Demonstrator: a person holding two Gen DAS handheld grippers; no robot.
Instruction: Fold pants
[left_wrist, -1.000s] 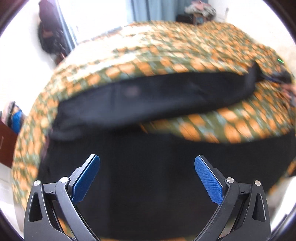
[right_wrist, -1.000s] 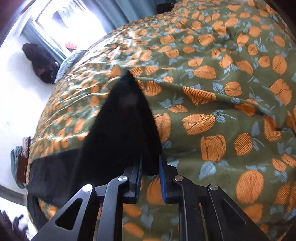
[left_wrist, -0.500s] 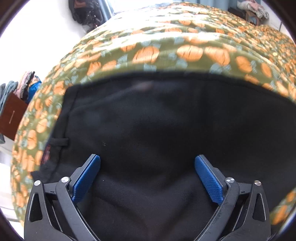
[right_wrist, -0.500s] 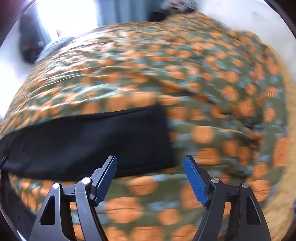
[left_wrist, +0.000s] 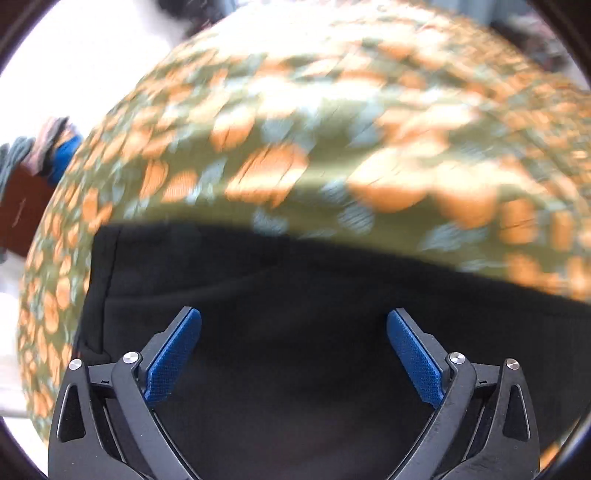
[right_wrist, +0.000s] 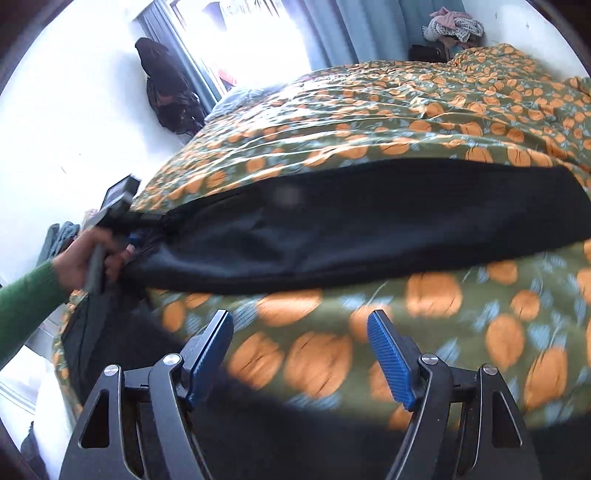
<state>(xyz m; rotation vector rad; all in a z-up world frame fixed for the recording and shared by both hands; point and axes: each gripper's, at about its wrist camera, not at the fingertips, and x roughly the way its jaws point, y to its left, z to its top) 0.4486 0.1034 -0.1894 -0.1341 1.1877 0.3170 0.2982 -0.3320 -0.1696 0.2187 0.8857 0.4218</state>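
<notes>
Black pants (right_wrist: 369, 229) on a pumpkin-print bedspread (right_wrist: 424, 122), mid-fold.

Pants lay in a long band across the frame's middle, more black cloth at lower left. Right gripper (right_wrist: 299, 354), jaws just opened wide, held nothing, above the bedspread. Left gripper (left_wrist: 293, 350) stood wide open over black fabric, gripping nothing; the person's left hand (right_wrist: 86, 260) showed at mid-left. Judged: one fold laid; next needs a fresh grasp of an edge. No legible writing.

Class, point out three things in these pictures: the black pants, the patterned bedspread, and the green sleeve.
black pants (right_wrist: 369, 229): right wrist view, middle of the folded leg lying across the bed.
patterned bedspread (right_wrist: 424, 118): right wrist view, bare stretch beyond the pants.
green sleeve (right_wrist: 26, 299): right wrist view, forearm part near the cuff.
</notes>
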